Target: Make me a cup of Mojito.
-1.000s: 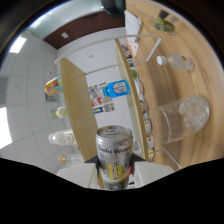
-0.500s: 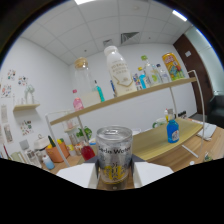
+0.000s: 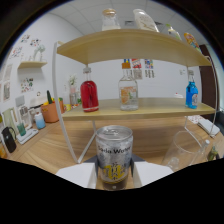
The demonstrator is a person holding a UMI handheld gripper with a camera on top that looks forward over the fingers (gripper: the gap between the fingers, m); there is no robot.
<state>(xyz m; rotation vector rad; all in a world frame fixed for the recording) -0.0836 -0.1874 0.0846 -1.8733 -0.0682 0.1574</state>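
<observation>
Gripper [image 3: 114, 176] is clenching a silver soda-water can [image 3: 114, 154] upright between both fingers — can sitting at the near centre. Just to its right, a clear glass [image 3: 183, 150] is standing on the desk [image 3: 45, 150]. Farther off, a wooden shelf [image 3: 140, 111] is carrying a red bottle [image 3: 89, 93], a clear bottle [image 3: 128, 91] and a blue bottle [image 3: 191, 93].

A two-tier wooden shelf [image 3: 135, 107] is seen on the table [image 3: 50, 147]. A terracotta pot [image 3: 50, 111] holding a green plant is placed beside it. Small pictures [image 3: 22, 40] are pinned on the white wall.
</observation>
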